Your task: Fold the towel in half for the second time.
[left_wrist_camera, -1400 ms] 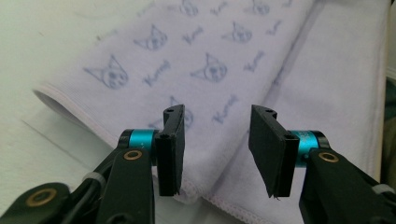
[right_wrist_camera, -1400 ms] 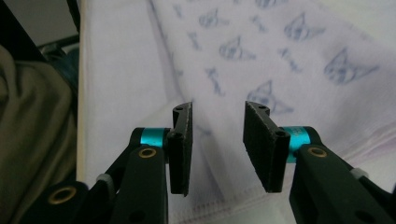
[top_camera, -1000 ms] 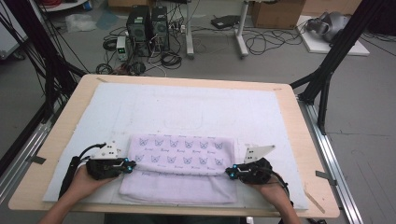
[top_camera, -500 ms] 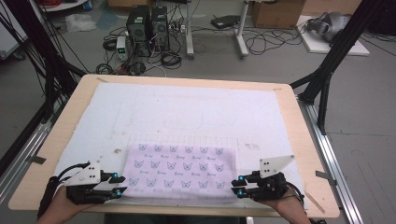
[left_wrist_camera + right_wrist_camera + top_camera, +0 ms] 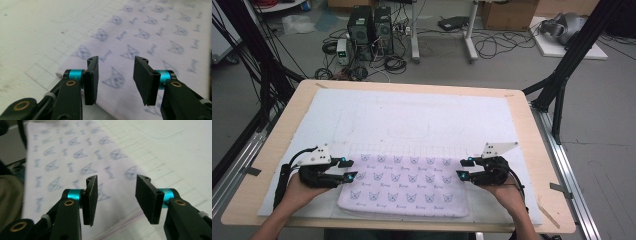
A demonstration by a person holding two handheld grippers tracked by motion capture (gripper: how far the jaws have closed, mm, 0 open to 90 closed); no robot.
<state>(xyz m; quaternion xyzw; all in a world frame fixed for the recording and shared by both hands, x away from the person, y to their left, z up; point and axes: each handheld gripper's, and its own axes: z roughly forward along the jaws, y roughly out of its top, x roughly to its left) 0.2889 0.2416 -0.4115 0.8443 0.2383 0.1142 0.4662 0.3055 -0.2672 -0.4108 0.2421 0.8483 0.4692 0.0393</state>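
Observation:
A folded pale lilac cloth [image 5: 404, 184] with a blue cat print lies flat near the table's front edge. My left gripper [image 5: 347, 169] stands open at the cloth's left edge, nothing between its jaws. My right gripper [image 5: 464, 168] stands open at the cloth's right edge, also holding nothing. In the left gripper view the cloth [image 5: 150, 40] spreads out beyond the open left gripper [image 5: 116, 75]. From the right gripper view the cloth [image 5: 72, 162] shows its layered edge under the open right gripper [image 5: 115, 195].
A white mat [image 5: 412, 117] with faint drawn lines covers the wooden table [image 5: 277, 150]. Black frame legs [image 5: 567, 65] stand at both sides, and computers with cables [image 5: 372, 30] sit on the floor beyond the far edge.
The cloth was folded toward the front edge a second ago. Both grippers have since let it go and now stand open at its left and right edges, slightly farther forward.

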